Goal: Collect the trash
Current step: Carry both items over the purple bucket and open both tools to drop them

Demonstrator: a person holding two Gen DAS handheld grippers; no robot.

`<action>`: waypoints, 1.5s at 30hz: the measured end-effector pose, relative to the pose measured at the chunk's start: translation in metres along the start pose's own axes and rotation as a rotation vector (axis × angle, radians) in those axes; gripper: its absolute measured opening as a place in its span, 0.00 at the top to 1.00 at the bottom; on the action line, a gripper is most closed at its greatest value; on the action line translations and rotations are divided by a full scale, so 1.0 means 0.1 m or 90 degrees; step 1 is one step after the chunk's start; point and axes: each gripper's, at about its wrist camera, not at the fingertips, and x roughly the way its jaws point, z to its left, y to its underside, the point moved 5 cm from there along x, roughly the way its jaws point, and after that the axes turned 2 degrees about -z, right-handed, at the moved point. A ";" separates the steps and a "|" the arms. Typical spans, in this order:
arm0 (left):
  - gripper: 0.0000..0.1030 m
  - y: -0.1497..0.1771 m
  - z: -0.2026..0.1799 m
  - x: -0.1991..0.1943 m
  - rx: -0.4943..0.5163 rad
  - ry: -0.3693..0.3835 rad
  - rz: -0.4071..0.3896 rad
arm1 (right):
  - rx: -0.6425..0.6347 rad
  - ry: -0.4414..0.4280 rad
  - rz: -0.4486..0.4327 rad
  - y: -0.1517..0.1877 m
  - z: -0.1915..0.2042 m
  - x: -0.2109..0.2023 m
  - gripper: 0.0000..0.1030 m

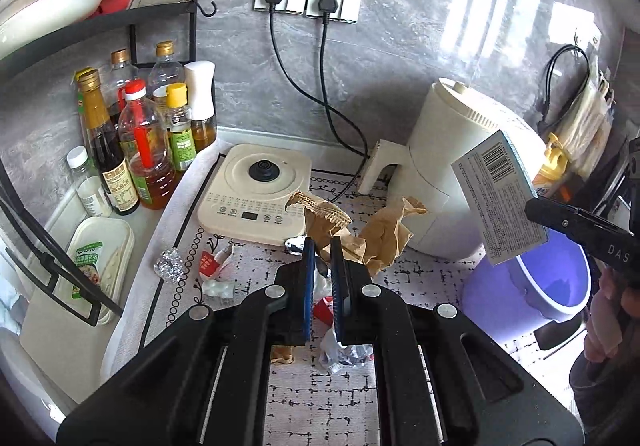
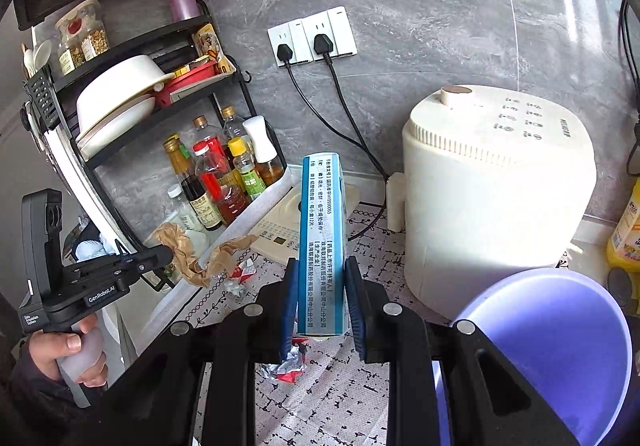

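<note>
Left gripper (image 1: pixel 321 246) is clamped on crumpled brown paper (image 1: pixel 362 230), lifted above the patterned mat (image 1: pixel 320 386), well left of the purple bin (image 2: pixel 560 346). Right gripper (image 2: pixel 322 286) is clamped on the blue-and-white box (image 2: pixel 322 238), long axis running forward along the fingers. The bin sits just right of and below those jaws, so the right hand is nearer; loose wrappers (image 2: pixel 288 362) remain on the mat.

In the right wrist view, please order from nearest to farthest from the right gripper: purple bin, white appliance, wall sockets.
From the right gripper:
1. Purple bin, low right, beside it.
2. White appliance, right, behind the bin.
3. Wall sockets, on the back wall.
</note>
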 end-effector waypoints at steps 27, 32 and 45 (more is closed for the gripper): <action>0.92 0.01 -1.80 0.16 0.049 0.132 -0.017 | 0.099 0.109 -0.084 0.39 -1.56 -1.42 0.39; 0.92 0.03 -2.08 0.28 0.066 0.158 -0.008 | 0.116 0.137 -0.089 0.50 -1.79 -1.61 0.34; 0.22 -0.07 -2.46 0.41 0.088 0.222 -0.016 | 0.174 0.200 -0.117 0.72 -2.14 -1.97 0.28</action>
